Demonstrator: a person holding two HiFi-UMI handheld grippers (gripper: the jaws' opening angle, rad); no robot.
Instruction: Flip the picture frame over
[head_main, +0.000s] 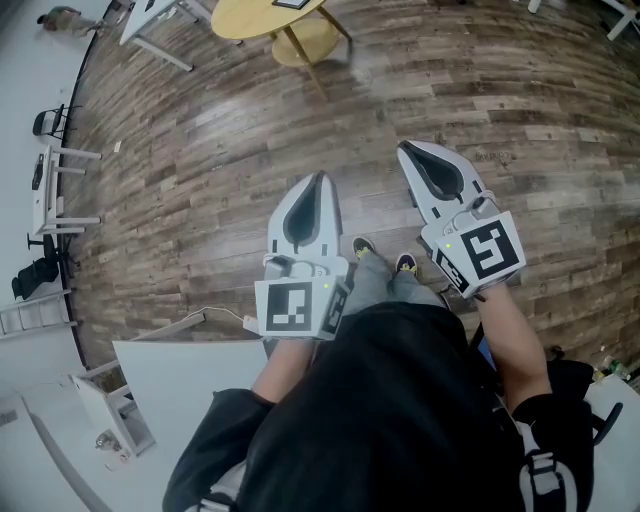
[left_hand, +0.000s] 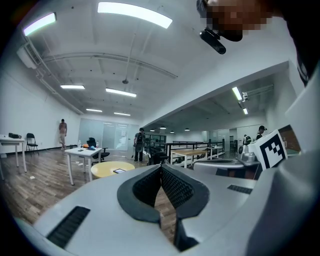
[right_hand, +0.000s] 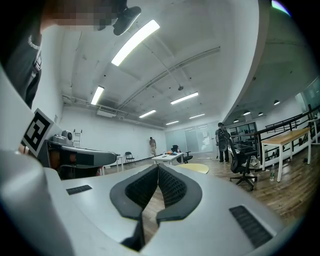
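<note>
In the head view the left gripper (head_main: 320, 182) and the right gripper (head_main: 407, 150) are held out side by side above the wooden floor (head_main: 200, 150). Each has its jaws pressed together to a narrow tip with nothing between them, and the person's shoes (head_main: 362, 245) show below, between the two. Well ahead, at the top edge, stands a round yellow table (head_main: 250, 20). The picture frame (head_main: 295, 3) lies flat on it, cut off by the edge of the view and far from both grippers. A white table (head_main: 140, 15) stands to its left. In the left gripper view the black pads (left_hand: 172, 187) meet at their tips and hold nothing, with only floor showing through the gap lower down. Beyond the left jaw the yellow table carries the frame as a small dark rectangle, and people (left_hand: 139, 145) stand further back. The right gripper's marker cube (left_hand: 272, 149) shows at the right. In the right gripper view the jaws are likewise closed tip to tip and empty. The yellow table lies just past the right jaw, though the frame is too small to make out there, and an office chair (right_hand: 241, 162) stands to the right.
</note>
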